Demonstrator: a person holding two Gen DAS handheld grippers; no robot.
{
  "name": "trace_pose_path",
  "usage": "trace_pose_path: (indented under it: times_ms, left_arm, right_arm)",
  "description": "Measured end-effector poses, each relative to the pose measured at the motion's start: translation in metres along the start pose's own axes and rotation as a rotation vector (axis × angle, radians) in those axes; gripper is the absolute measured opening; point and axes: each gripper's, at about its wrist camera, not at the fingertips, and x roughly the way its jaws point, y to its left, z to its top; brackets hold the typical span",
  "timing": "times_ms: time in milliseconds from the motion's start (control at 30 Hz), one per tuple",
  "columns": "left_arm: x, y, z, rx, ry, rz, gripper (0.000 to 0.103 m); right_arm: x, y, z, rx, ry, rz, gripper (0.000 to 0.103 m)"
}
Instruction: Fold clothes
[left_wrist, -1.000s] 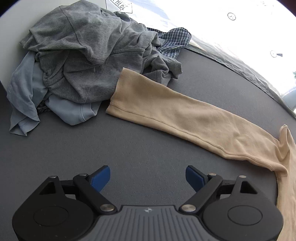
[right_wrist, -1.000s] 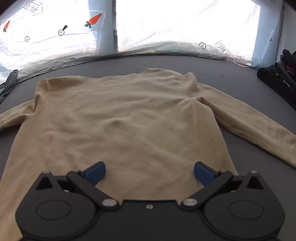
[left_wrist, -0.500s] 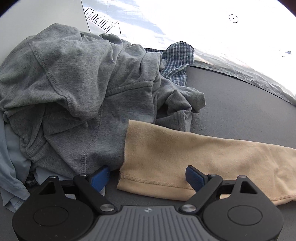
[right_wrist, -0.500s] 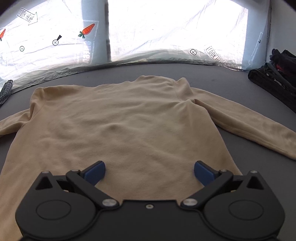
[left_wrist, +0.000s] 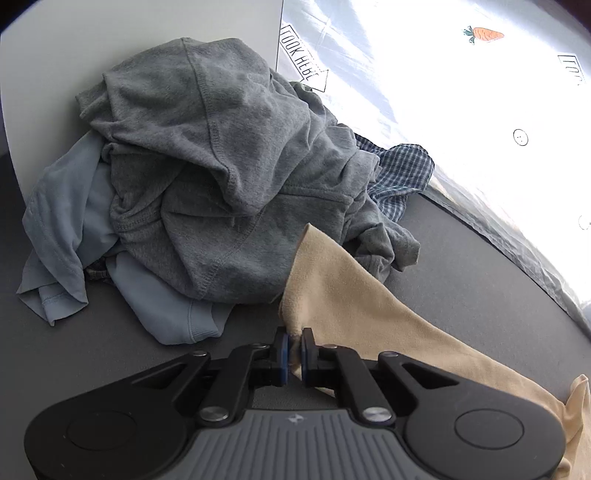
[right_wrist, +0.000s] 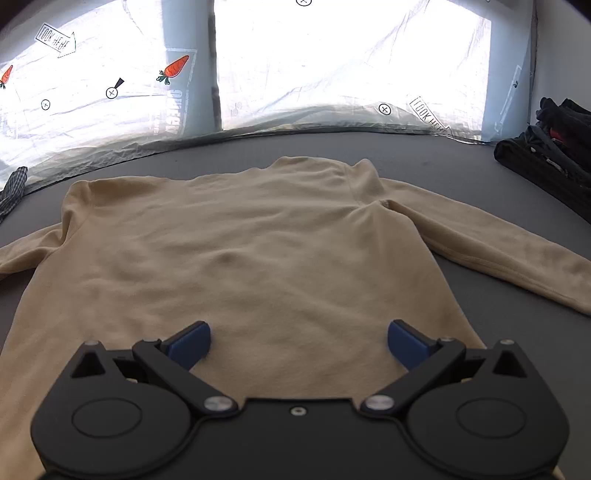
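Left tongs (left_wrist: 293, 352): closed tight on the cuff end of the beige sweater's sleeve (left_wrist: 343, 291), a fold of cloth pinched between the blue pads, the cuff lifted and bunched.
Right tongs (right_wrist: 298, 341): spread wide, gripping nothing, poised above the lower body of the sweater.
Beige sweater (right_wrist: 236, 266): spread flat on the grey desk (right_wrist: 424, 155), neck toward the far edge, both sleeves stretched outward, light wrinkles across the middle.
Grey hoodie (left_wrist: 221, 177): heaped just beyond the held cuff, atop a light blue garment (left_wrist: 62, 229) and a checked shirt (left_wrist: 399, 173).
Dark clothes (right_wrist: 554, 147): piled at the desk's far right.
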Motion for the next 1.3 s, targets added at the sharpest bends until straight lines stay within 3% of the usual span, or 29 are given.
trace_pose_path:
  times_ms: [200, 567, 800, 1033, 1300]
  left_arm:
    - [-0.062, 0.009, -0.013, -0.055, -0.065, 0.038, 0.007]
    - [-0.1, 0.048, -0.08, -0.229, 0.085, 0.117, 0.007]
    - [-0.119, 0.05, -0.107, -0.204, 0.124, 0.121, 0.007]
    - [-0.112, 0.058, -0.126, -0.215, 0.193, 0.118, 0.007]
    - [-0.107, 0.054, -0.131, -0.113, 0.209, 0.116, 0.009]
  right_arm:
    - [-0.003, -0.005, -0.003, 0.017, -0.021, 0.023, 0.103]
    - [-0.006, -0.016, -0.004, 0.079, -0.048, 0.079, 0.103]
    - [-0.008, -0.021, -0.005, 0.112, -0.061, 0.11, 0.103]
    - [-0.008, -0.023, -0.005, 0.128, -0.065, 0.12, 0.103]
    - [-0.003, -0.014, 0.001, 0.106, -0.036, 0.076, 0.103]
